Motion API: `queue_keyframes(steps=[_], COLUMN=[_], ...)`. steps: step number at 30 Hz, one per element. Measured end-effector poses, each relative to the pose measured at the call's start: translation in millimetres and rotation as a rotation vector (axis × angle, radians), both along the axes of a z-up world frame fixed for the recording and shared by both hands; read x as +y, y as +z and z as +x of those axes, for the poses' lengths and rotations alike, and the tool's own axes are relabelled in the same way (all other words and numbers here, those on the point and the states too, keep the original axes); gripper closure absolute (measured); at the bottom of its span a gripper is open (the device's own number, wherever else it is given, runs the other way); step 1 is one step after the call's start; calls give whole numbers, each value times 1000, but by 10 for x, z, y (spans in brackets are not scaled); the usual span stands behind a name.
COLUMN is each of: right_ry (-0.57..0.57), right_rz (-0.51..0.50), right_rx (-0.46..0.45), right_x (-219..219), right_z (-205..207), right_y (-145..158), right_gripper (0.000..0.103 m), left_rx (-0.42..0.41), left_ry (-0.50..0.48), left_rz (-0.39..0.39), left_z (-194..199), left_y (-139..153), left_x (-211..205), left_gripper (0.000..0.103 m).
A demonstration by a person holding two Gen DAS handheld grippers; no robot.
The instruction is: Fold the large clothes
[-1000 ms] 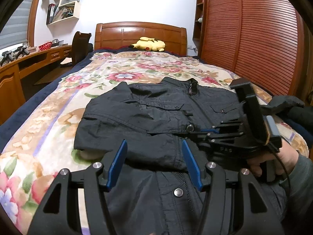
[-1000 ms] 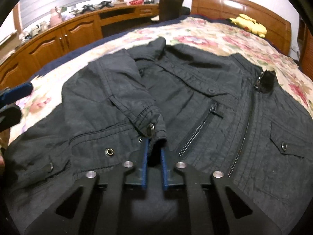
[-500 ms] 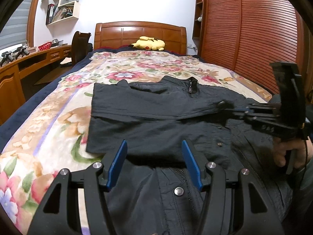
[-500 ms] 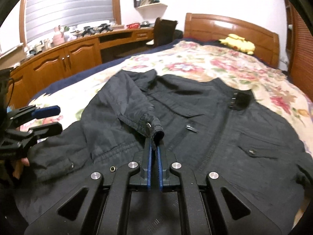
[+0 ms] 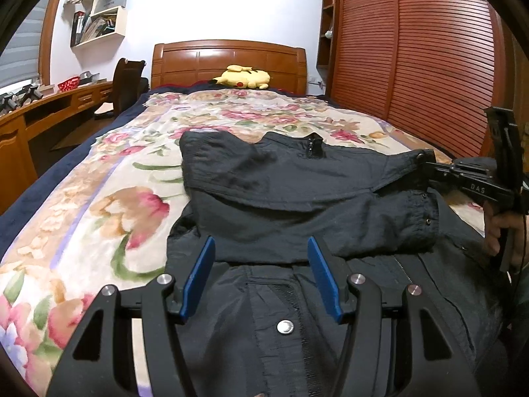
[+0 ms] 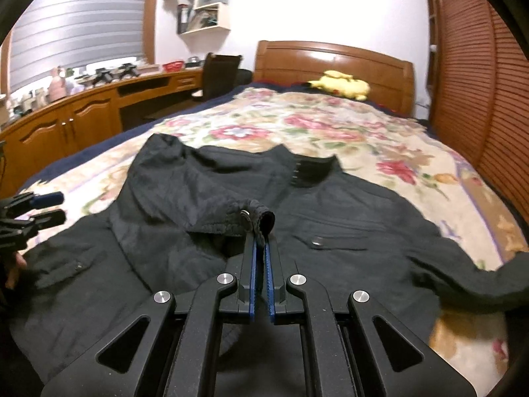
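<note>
The black jacket [image 6: 330, 238] lies front up on the bed [image 6: 380, 139], collar toward the headboard, hem toward the person. One sleeve [image 5: 297, 178] is drawn across the chest, its cuff [image 6: 261, 220] clenched between the blue pads of the right hand-held gripper [image 6: 261, 248], which holds it a little above the jacket's front. The other sleeve [image 6: 469, 281] trails out to the side over the floral cover, not yet folded in. The left hand-held gripper [image 5: 261, 274] hangs over the hem with its jaws apart and nothing between them, though dark cloth lies beneath.

So the fold looks to be in an early stage: the first sleeve is across but not laid down, and the cloth beneath it looks bunched rather than flat. Left to do, by my reading, are setting this cuff down, bringing the second sleeve in, then folding the body. A yellow plush toy [image 5: 243, 77] sits at the headboard, well apart from the work.
</note>
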State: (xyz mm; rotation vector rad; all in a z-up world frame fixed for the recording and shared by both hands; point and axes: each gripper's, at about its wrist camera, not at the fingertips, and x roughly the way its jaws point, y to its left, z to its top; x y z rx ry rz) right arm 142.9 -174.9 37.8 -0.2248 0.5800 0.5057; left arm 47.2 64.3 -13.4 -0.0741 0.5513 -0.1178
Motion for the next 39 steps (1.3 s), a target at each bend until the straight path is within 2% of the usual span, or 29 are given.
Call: queue_keyframes(steps=[8, 14, 23, 25, 27, 28, 29, 30, 39], right_ry=[-58, -147, -207, -222, -247, -248, -248, -254, -359], right_rz=[-140, -189, -249, -247, -265, -260, -249, -241, -201], right_rx=[-22, -22, 12, 24, 15, 15, 18, 22, 40], right_x=[-181, -428, -668, -743, -805, -855, -905, -973, -1611], right_z=[-21, 52, 89, 77, 50, 31, 12, -8, -214], right_y=[-89, -117, -203, -203, -200, -192, -183, -172, -30], right_gripper=[101, 101, 101, 91, 68, 60, 47, 41, 39], left_rx=[-5, -12, -14, -12, -13, -13, -13, -14, -19], left_ry=[-40, -78, -135, -141, -150, -152, -155, -159, -180], left_rz=[-2, 4, 7, 5, 1, -1, -2, -2, 3], left_z=[28, 35, 109, 126, 133, 138, 136, 120, 122], left_y=[45, 68, 88, 93, 94, 93, 95, 93, 98], left_x=[-118, -292, -544, -570, -590, -601, -612, -614, -736], left_gripper=[46, 46, 46, 46, 46, 46, 46, 46, 45])
